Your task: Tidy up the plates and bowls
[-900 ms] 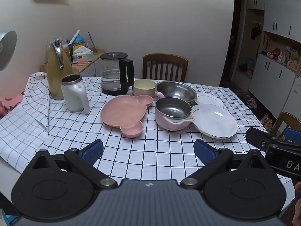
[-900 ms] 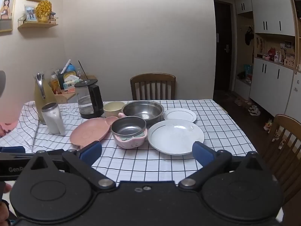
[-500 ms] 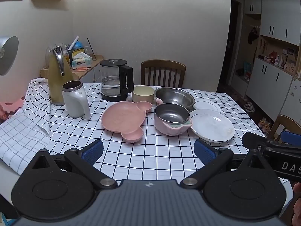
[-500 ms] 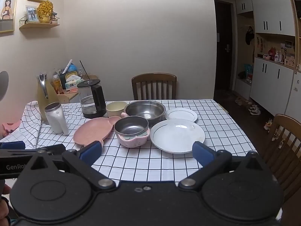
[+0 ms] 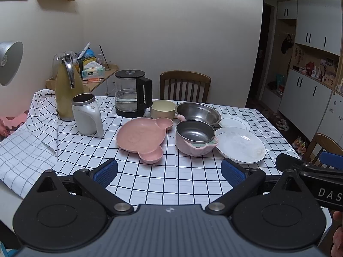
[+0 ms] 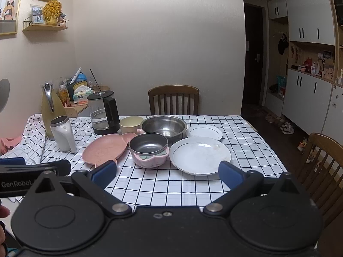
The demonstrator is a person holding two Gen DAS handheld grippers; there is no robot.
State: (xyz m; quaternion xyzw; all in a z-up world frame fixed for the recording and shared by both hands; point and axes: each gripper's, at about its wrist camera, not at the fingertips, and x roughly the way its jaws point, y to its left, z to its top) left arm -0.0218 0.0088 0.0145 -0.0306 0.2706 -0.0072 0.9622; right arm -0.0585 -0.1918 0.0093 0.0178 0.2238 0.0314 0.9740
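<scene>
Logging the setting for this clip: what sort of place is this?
Most likely a home dining room: a table under a checked tablecloth set with dishes, wooden dining chairs, white storage cabinets, and a wall shelf with framed pictures.

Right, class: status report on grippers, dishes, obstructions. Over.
Left gripper and right gripper open, empty, short of table. Plates and bowls untouched, unstacked. Kettle behind, not blocking.
</scene>
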